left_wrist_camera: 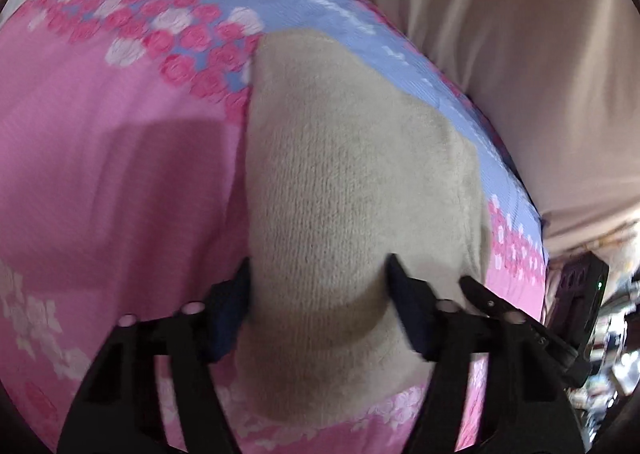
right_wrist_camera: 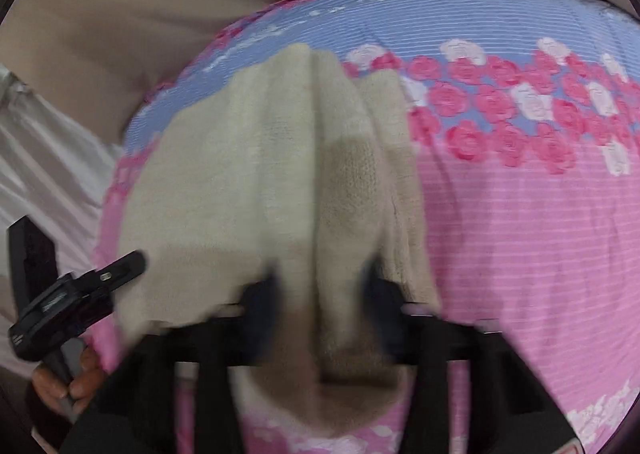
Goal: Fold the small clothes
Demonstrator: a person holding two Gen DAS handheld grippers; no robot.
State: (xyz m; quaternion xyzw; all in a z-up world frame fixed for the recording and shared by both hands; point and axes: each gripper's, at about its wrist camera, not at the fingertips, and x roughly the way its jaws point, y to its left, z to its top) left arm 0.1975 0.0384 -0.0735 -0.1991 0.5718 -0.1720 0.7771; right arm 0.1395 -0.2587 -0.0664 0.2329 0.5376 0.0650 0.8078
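A beige knitted garment [left_wrist_camera: 340, 181] lies bunched on a pink and blue floral bed cover [left_wrist_camera: 100, 173]. My left gripper [left_wrist_camera: 320, 294] points down at the garment's near end, with the knit bulging between its two dark pads, which press on it from both sides. In the right wrist view the same garment [right_wrist_camera: 248, 157] shows lengthwise folds. My right gripper [right_wrist_camera: 320, 286] is blurred, and a narrow fold of the knit is pinched between its fingers. The two grippers sit close, side by side, on the same near edge.
Rose-patterned bed cover [right_wrist_camera: 520, 234] spreads wide on both sides. Tan cloth [left_wrist_camera: 500, 33] hangs behind the bed, with white fabric [right_wrist_camera: 48, 157] at the left. A hand [right_wrist_camera: 60, 382] holds the other gripper's handle. Dark cluttered items [left_wrist_camera: 580, 314] sit off the bed's right edge.
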